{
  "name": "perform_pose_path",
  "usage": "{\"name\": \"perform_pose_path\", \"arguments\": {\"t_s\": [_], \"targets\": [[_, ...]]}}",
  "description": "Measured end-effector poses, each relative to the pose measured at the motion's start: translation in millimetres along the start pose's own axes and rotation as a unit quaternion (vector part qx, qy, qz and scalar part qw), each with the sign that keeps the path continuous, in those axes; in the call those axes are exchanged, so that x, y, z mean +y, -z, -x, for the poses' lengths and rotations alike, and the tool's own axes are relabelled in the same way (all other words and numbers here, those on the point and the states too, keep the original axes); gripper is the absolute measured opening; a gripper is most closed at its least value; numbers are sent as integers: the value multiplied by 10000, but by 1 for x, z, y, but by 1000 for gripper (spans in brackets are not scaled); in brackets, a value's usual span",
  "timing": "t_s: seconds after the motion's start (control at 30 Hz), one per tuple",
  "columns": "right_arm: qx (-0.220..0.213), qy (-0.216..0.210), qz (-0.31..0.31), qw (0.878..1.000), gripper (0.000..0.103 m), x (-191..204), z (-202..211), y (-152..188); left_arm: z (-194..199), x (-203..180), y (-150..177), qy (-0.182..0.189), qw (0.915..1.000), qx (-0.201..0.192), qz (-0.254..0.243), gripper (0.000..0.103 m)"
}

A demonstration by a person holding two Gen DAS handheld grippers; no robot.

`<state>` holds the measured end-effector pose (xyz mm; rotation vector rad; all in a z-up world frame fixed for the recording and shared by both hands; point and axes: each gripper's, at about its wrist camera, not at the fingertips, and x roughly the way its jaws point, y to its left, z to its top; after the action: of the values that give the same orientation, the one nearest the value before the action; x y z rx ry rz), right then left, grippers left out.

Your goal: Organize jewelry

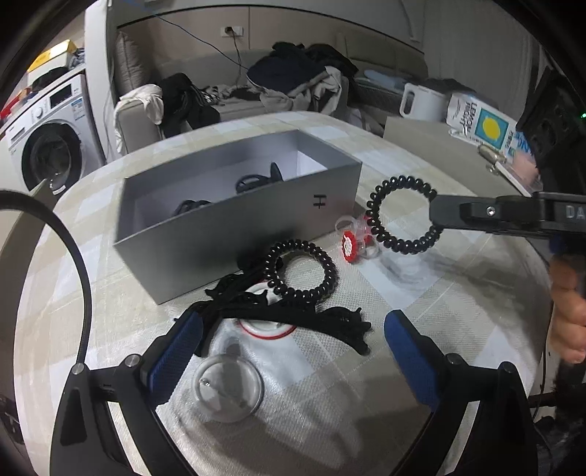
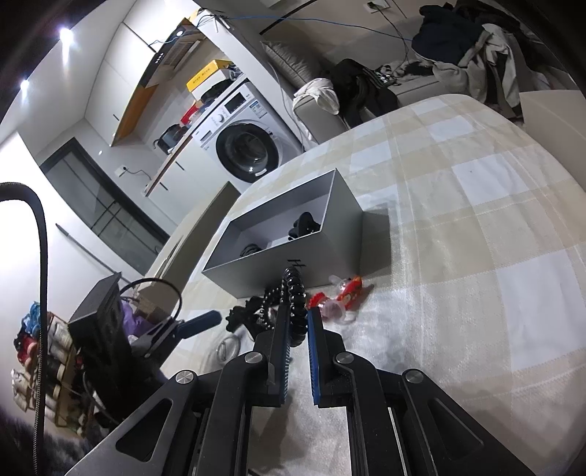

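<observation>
Left wrist view: the left tool (image 1: 293, 351) gapes empty over a black lace band (image 1: 293, 318), while the right tool (image 1: 437, 212) lifts a spiral hair tie (image 1: 403, 214) clear for the grey box (image 1: 238, 227). Right wrist view: its jaws pinch that coil on edge, box just ahead.

A front-loading washing machine (image 2: 249, 146) stands at upper left, a clothes-heaped sofa (image 1: 293, 84) along the top, ceiling lights (image 2: 66, 34) glaring in the corner.

Checked tablecloth table (image 1: 457, 311), grey box (image 1: 219, 234), spiral band (image 1: 302, 272), clear dish (image 1: 227, 390)
</observation>
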<state>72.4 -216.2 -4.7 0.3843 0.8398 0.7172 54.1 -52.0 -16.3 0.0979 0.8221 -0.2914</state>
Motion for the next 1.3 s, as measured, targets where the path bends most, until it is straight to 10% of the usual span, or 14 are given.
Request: {"name": "perform_pose_path", "arguments": {"t_s": [0.47,0.8,1.3], "targets": [[-46,-1,-84,10000,8,-4,4,0,-13,-17,-1,-264,9966,404,-662,97],[-60,-6,-105,9999,8,-5,7,2,-7,-15,-2,-69,9982,262,-530,31],[-51,-37,-89,9999,8,-3,6,2,13,-11,2,-18,9997,-99,-204,15]]}}
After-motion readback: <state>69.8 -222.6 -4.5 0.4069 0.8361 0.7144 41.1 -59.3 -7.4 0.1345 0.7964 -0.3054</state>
